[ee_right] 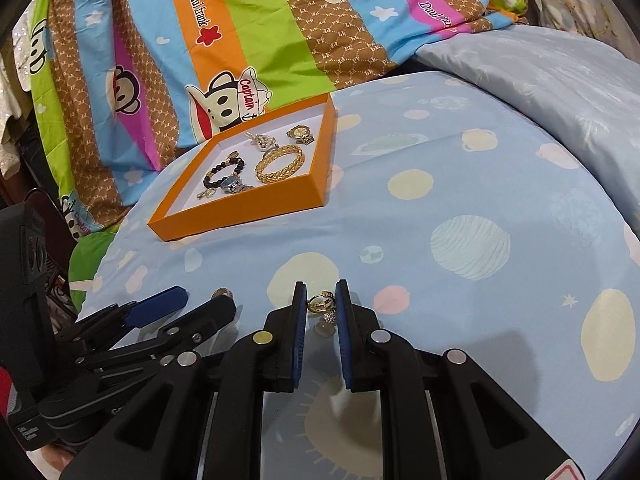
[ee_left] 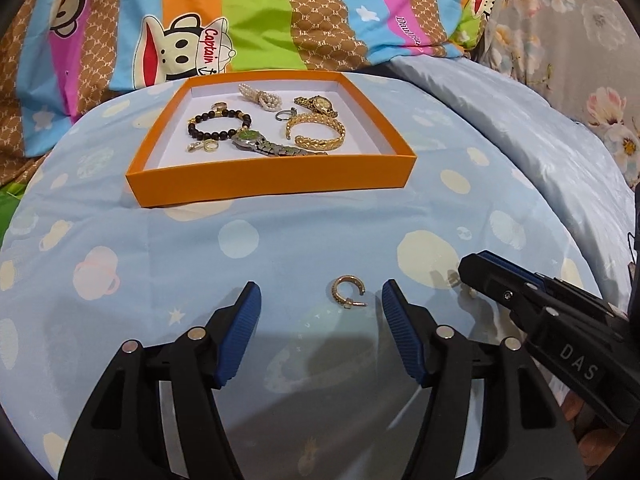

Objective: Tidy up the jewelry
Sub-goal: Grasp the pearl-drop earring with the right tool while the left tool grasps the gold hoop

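A gold hoop earring (ee_left: 349, 292) lies on the light blue sheet between the fingers of my open left gripper (ee_left: 320, 296). My right gripper (ee_right: 321, 302) is shut on a small gold ring with a sparkly charm (ee_right: 320, 305), close to the sheet. The right gripper also shows in the left wrist view (ee_left: 472, 276), to the right of the hoop. An orange tray (ee_left: 272, 182) farther back holds watches, a gold bangle (ee_left: 316, 132), a dark bead bracelet (ee_left: 218, 124), pearls and rings. The tray also shows in the right wrist view (ee_right: 240, 210).
A colourful cartoon-monkey pillow (ee_left: 208, 16) lies behind the tray. A pale blue quilt (ee_left: 540, 128) is bunched at the right. The left gripper (ee_right: 160, 320) shows at the lower left of the right wrist view, with the hoop (ee_right: 223, 293) beside it.
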`<action>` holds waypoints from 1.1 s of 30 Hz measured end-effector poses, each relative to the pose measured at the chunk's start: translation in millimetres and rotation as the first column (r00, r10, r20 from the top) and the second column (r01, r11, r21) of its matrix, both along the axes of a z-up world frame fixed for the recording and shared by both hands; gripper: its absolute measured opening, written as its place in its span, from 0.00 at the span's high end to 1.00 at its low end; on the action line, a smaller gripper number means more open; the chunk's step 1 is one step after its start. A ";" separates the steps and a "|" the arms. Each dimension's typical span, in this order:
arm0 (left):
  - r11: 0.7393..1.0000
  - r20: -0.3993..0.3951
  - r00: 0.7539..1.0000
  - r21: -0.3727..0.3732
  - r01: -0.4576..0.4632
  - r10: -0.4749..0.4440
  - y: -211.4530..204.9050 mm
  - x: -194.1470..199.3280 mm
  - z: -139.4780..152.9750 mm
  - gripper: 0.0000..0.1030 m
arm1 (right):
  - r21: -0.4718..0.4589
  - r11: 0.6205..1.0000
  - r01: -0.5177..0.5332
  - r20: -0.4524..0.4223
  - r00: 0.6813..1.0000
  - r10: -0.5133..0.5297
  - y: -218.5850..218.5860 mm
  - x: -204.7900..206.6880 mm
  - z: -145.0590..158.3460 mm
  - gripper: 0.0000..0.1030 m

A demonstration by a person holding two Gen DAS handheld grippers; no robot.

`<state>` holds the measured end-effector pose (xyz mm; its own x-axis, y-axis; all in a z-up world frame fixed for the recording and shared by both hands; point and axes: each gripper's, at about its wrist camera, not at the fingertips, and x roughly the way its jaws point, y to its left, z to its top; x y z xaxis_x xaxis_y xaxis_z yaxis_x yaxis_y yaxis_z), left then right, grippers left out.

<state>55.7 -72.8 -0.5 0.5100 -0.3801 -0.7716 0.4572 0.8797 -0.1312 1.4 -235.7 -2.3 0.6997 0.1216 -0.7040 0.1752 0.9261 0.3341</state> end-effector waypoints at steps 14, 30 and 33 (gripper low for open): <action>1.000 0.002 1.000 -0.007 -0.020 0.020 4.1 3.1 -0.3 0.67 | -0.004 1.000 -0.013 0.000 1.000 0.013 3.4 0.3 -0.3 0.87; 0.997 -0.009 0.998 -0.048 -0.063 0.062 22.9 -1.5 1.1 0.84 | -0.003 1.000 -0.012 0.003 1.000 0.012 4.5 -0.1 0.2 0.87; 0.995 -0.014 0.997 -0.054 -0.079 0.079 31.5 -4.0 1.5 0.72 | -0.002 1.000 -0.015 0.004 1.000 0.015 5.8 -0.4 0.4 0.87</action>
